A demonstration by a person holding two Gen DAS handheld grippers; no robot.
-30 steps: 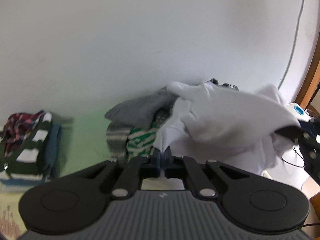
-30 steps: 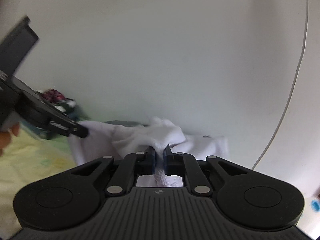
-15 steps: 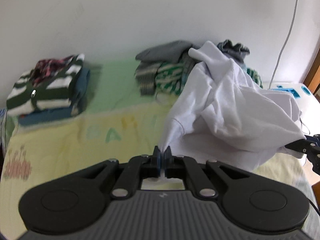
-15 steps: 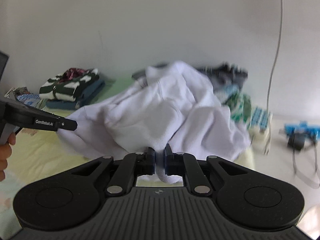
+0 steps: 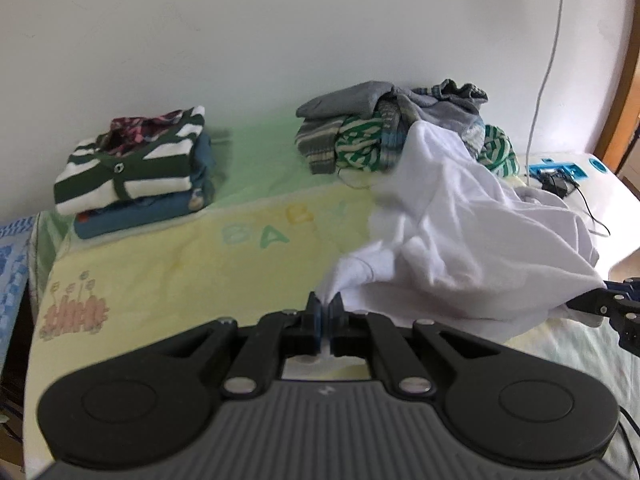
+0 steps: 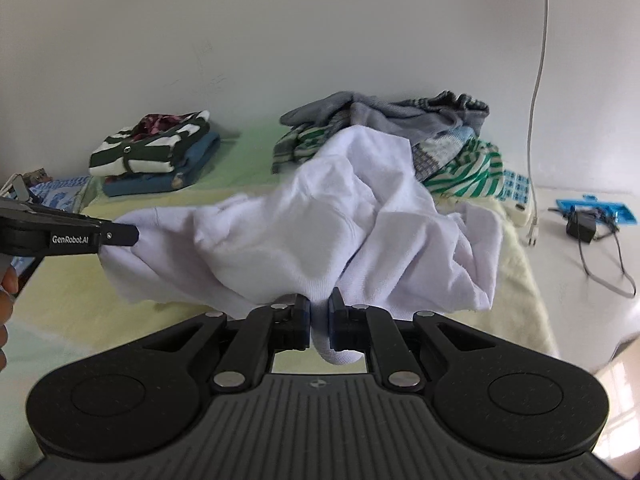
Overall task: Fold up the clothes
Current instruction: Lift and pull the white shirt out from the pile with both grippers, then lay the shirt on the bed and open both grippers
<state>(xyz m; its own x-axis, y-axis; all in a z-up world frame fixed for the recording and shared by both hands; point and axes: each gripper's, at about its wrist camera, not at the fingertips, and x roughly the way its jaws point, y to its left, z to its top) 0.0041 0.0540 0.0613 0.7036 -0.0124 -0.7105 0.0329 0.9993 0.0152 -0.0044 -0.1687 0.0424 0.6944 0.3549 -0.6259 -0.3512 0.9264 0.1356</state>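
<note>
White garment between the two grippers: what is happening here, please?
A person is folding clothes on a bed, with a gripper in each hand. The left gripper and the right gripper are each shut on an edge of the white garment, which hangs crumpled between them over the yellow blanket. A folded stack and an unfolded pile lie behind.

White garment (image 6: pixel 320 236), crumpled and unfolded, held off the yellow bed cover (image 5: pixel 192 264) by two pinched edges; its far part drapes against an unfolded heap of clothes (image 5: pixel 384 136). A folded stack (image 5: pixel 136 168) lies well apart, possibly four items.
</note>
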